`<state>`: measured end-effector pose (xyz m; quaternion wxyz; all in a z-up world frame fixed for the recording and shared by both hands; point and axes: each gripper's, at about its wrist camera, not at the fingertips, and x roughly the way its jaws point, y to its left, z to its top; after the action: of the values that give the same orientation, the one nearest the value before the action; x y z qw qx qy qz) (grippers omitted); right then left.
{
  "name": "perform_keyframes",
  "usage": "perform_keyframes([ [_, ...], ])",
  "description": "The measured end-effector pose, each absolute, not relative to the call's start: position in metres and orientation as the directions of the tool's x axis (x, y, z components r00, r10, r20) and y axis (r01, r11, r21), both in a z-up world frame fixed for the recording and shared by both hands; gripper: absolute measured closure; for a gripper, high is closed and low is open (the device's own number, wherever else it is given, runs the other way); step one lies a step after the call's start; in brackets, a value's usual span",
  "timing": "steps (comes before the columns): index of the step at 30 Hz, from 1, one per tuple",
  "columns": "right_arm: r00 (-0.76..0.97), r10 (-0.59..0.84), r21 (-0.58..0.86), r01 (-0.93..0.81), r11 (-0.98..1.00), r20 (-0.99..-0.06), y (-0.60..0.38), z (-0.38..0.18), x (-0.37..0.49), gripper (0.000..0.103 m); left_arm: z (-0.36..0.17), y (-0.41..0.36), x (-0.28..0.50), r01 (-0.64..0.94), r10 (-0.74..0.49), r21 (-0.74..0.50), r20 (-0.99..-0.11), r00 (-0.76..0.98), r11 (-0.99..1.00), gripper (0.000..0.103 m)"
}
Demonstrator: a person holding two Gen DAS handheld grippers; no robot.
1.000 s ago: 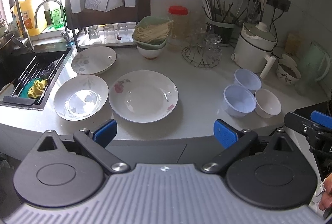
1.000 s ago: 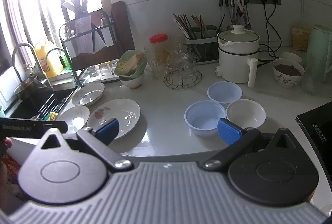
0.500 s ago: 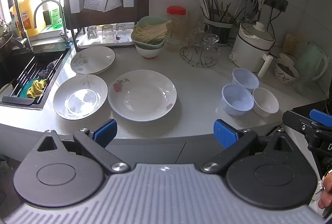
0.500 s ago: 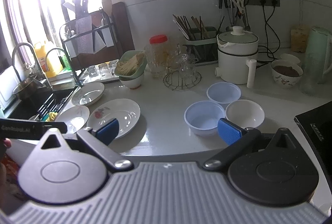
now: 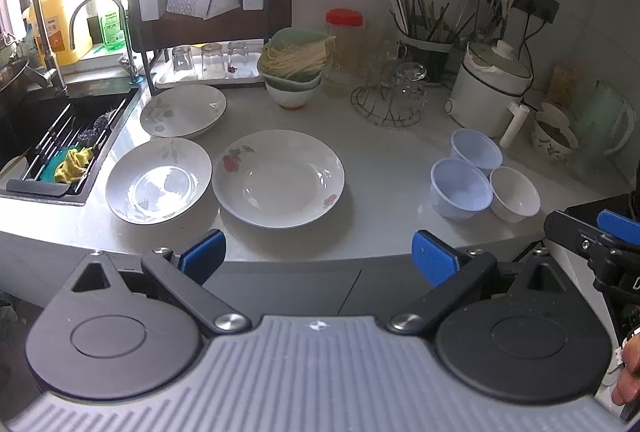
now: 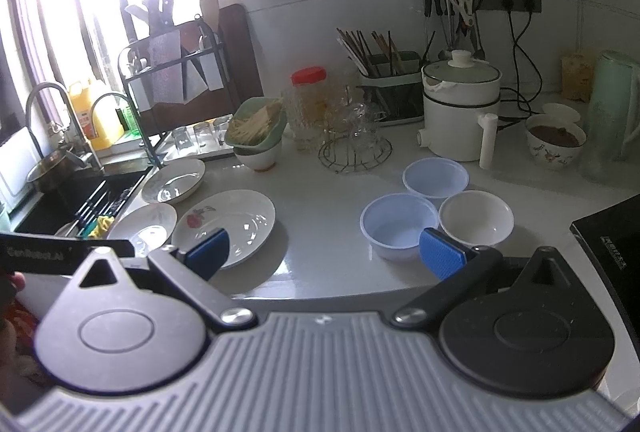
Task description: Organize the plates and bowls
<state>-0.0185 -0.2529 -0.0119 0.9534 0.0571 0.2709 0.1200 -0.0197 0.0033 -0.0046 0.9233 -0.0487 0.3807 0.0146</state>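
Note:
Three white plates lie on the pale counter: a large flowered plate (image 5: 278,178) (image 6: 228,222) in the middle, a deep plate (image 5: 158,184) (image 6: 146,226) to its left, and a third plate (image 5: 183,110) (image 6: 173,180) behind. To the right stand two pale blue bowls (image 5: 460,188) (image 5: 476,149) (image 6: 398,226) (image 6: 435,178) and a white bowl (image 5: 515,194) (image 6: 476,218). My left gripper (image 5: 319,256) hovers open in front of the counter edge, short of the flowered plate. My right gripper (image 6: 323,251) is open too, just before the near blue bowl. Neither holds anything.
A sink (image 5: 52,136) with a drain rack sits at the left. Along the back stand a dish rack (image 5: 208,16), a green bowl of noodles (image 5: 294,62), a red-lidded jar (image 5: 345,44), a wire glass stand (image 5: 390,100), a white cooker (image 5: 490,92), a filled bowl (image 6: 556,140) and a green kettle (image 6: 612,112). A black hob (image 6: 616,232) lies at the right.
Both grippers have drawn back slightly from the counter, so dishes look a bit farther away. Nothing on the counter has moved.

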Motion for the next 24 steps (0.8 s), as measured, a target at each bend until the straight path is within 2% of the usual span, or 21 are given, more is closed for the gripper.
perform_keyframes([
  [24, 0.832, 0.256, 0.168, -0.197, 0.966, -0.492, -0.245, -0.016, -0.021, 0.0, -0.008, 0.007, -0.015, -0.032, -0.049, -0.099, -0.717, 0.696, 0.995, 0.002],
])
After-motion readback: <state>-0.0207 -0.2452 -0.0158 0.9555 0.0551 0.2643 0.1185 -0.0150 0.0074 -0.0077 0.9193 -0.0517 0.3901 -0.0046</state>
